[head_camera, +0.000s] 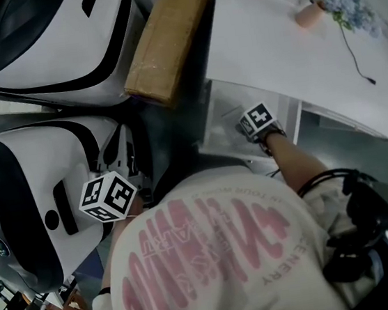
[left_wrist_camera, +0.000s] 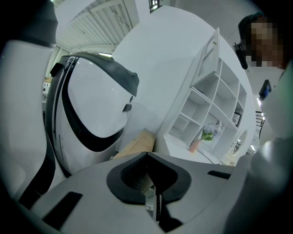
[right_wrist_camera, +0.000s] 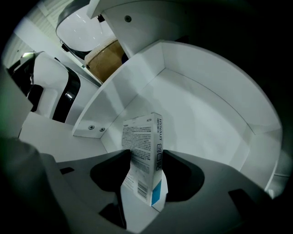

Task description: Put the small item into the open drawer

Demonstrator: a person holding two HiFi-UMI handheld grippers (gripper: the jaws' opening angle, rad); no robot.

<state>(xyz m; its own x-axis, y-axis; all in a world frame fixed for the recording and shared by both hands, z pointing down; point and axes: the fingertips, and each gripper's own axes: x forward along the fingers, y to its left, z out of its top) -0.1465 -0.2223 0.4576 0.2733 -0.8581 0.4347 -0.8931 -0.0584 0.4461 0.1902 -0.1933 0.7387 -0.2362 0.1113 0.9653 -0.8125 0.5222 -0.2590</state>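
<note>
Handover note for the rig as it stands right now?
Left hand-held gripper: shut, empty.
Right hand-held gripper: pointing down into the drawer, jaws wide. The box stands upright between them and does not look squeezed.
Done: box is inside the drawer.
Left: lift the right one clear and check the box stays put.

Head view: from high up, facing steeply down onto desk (head_camera: pixel 271 43) and drawer (head_camera: pixel 222 130). Left gripper view: low, facing almost level, well apart from the shelf (left_wrist_camera: pixel 210 100). Right gripper view: very near, facing down into the drawer. Shared by all three: the carton (head_camera: pixel 169 38). Shared by head and left: the flowers (head_camera: pixel 347 2).
</note>
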